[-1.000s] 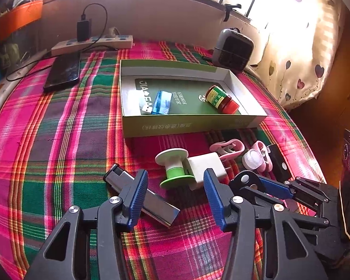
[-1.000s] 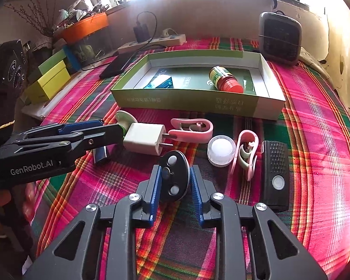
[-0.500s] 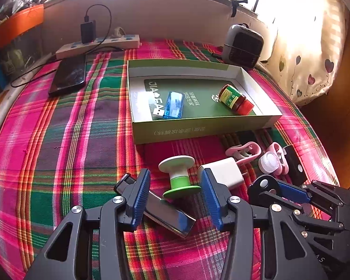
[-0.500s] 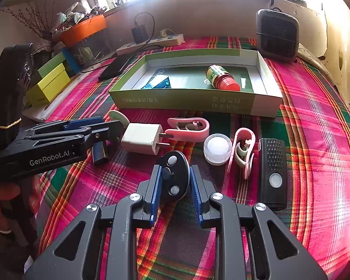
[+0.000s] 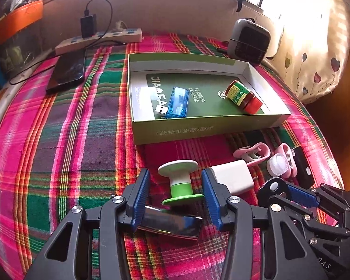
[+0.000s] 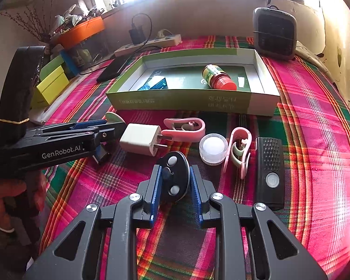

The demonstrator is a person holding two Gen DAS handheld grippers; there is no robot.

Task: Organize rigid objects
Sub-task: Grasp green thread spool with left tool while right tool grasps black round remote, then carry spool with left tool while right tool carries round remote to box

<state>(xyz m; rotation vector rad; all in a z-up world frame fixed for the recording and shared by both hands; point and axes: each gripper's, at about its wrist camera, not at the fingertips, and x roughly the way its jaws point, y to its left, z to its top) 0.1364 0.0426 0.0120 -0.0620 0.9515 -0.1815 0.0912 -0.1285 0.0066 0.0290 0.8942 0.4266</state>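
My left gripper (image 5: pixel 176 197) is open, its blue pads either side of a white and green spool (image 5: pixel 180 183) lying on the plaid cloth, above a dark metal lighter (image 5: pixel 172 226). My right gripper (image 6: pixel 175 187) is shut on a black oval key fob (image 6: pixel 173 177) low over the cloth. The green box (image 5: pixel 205 129) holds a blue USB stick (image 5: pixel 176 102) and a red-capped jar (image 5: pixel 243 96). A white charger (image 6: pixel 141 138), two pink clips (image 6: pixel 186 127), a clear lid (image 6: pixel 213 148) and a black remote (image 6: pixel 269 171) lie loose.
A phone (image 5: pixel 67 72), a power strip (image 5: pixel 100 40) with a plugged adapter, and a small grey heater (image 5: pixel 248 39) stand at the back. Yellow-green boxes (image 6: pixel 50 81) and an orange tray sit off the left edge. The right edge drops off by a curtain.
My left gripper moved right and forward from over the lighter, so its open pads now flank the spool. My right gripper stayed shut on the key fob, nearly still.
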